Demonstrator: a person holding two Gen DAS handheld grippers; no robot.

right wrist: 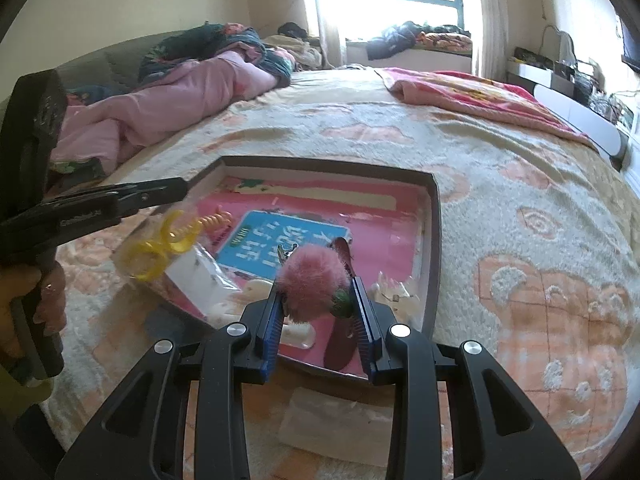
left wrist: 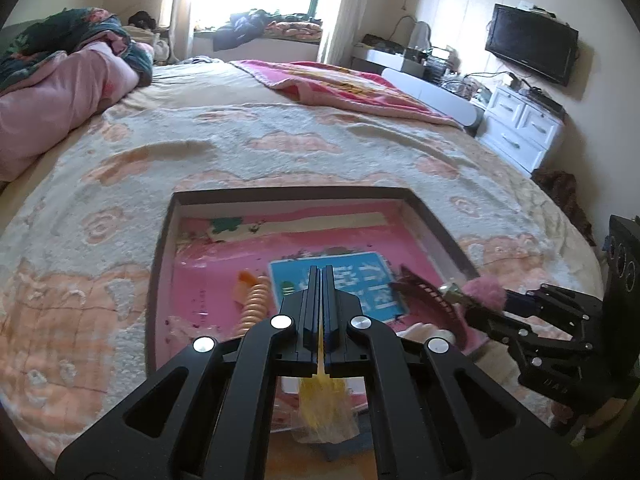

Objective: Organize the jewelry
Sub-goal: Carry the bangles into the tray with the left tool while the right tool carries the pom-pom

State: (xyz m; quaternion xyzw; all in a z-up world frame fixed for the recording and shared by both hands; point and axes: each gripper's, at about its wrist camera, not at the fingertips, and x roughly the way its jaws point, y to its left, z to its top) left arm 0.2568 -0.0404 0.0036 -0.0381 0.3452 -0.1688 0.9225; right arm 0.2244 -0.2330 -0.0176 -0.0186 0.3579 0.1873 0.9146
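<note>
Hovering over tray [left wrist: 168,240]: L gripper [left wrist: 321,280] pinching bag [right wrist: 176,256], R gripper [right wrist: 318,292] pom-pom [right wrist: 312,280]

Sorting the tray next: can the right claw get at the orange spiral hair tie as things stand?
Probably not yet. The right claw is shut on the pink pompom clip, and the left claw's bag of yellow rings hangs beside the orange spiral hair tie.

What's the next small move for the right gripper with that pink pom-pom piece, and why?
Probably lower the right gripper a little and open it, so the pink pom-pom piece drops into the box. It is clamped between the blue pads and appears to hang over the box's pink floor, near the dark hair clip. The left gripper, shut on a clear bag of yellow rings, seems off to the side.
</note>
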